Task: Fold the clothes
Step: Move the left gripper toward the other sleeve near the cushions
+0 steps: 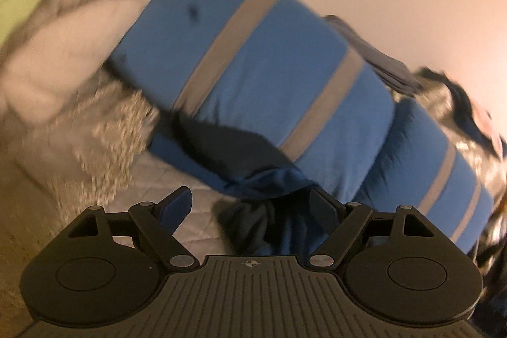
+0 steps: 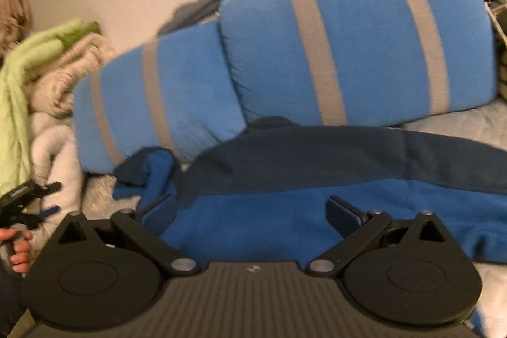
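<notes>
A blue and navy garment (image 2: pixel 317 173) lies stretched across the bed in front of two blue pillows. In the right wrist view my right gripper (image 2: pixel 250 211) is open just above its blue part, with no cloth pinched between its fingers. The left wrist view shows the garment's bunched end (image 1: pixel 263 211) lying between the wide-apart fingers of my left gripper (image 1: pixel 250 208), whose pads do not press on it. The left gripper (image 2: pixel 54 197) also shows at the far left of the right wrist view, held by a hand (image 2: pixel 19 246).
Two blue pillows with grey stripes (image 2: pixel 364 37) (image 2: pixel 152 97) lean against the wall behind the garment. A green cloth (image 2: pixel 19 78), a fluffy beige blanket (image 1: pixel 104 129) and white fabric (image 2: pixel 60 154) pile up at the left. Grey clothing (image 1: pixel 380 59) sticks out behind the pillows.
</notes>
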The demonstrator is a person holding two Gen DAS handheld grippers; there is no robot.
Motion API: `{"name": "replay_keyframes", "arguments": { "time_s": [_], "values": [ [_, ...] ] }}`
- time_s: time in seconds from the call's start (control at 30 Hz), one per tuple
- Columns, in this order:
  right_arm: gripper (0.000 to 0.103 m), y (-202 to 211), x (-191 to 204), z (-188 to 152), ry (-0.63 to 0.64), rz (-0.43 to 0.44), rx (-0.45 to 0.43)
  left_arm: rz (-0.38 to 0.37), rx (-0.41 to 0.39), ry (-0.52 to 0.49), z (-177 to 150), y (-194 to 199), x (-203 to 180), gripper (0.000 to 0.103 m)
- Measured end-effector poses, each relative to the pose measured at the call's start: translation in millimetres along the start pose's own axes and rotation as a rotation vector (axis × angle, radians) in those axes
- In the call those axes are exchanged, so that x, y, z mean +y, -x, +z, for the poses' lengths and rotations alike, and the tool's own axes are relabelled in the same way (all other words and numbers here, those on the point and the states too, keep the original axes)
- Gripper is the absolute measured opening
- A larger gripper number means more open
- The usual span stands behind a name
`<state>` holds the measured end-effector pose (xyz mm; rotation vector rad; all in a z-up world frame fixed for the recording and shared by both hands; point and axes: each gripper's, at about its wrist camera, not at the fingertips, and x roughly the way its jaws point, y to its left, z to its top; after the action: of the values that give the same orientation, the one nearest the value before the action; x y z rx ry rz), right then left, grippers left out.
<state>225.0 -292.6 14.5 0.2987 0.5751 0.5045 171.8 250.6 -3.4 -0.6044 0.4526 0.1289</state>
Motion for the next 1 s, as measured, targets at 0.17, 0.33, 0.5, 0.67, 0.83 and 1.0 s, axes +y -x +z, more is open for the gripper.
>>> {"name": "replay_keyframes", "arguments": {
  "time_s": [0.17,0.33,0.5,0.67,0.83,1.0],
  "values": [
    [0.103,-15,-2,-29,0.053,0.034,-0.027,-0.009,0.003,0.118,-2,-22,32,0.082],
    [0.103,-20,3,-32,0.086,0.061,-0.002,-0.023,-0.027,0.223,5,-43,52,0.081],
    [0.103,-20,8,-36,0.102,0.093,0.006,-0.041,-0.044,0.363,17,-72,70,0.081],
    [0.103,-10,4,-32,0.063,0.122,-0.065,-0.007,-0.04,0.457,24,-106,83,0.081],
    [0.103,-15,-7,-28,-0.024,0.156,-0.031,-0.002,-0.03,0.588,20,-140,105,0.081],
    [0.103,-15,-15,-26,-0.086,0.171,-0.046,0.032,-0.059,0.67,12,-159,119,0.053]
  ]
}}
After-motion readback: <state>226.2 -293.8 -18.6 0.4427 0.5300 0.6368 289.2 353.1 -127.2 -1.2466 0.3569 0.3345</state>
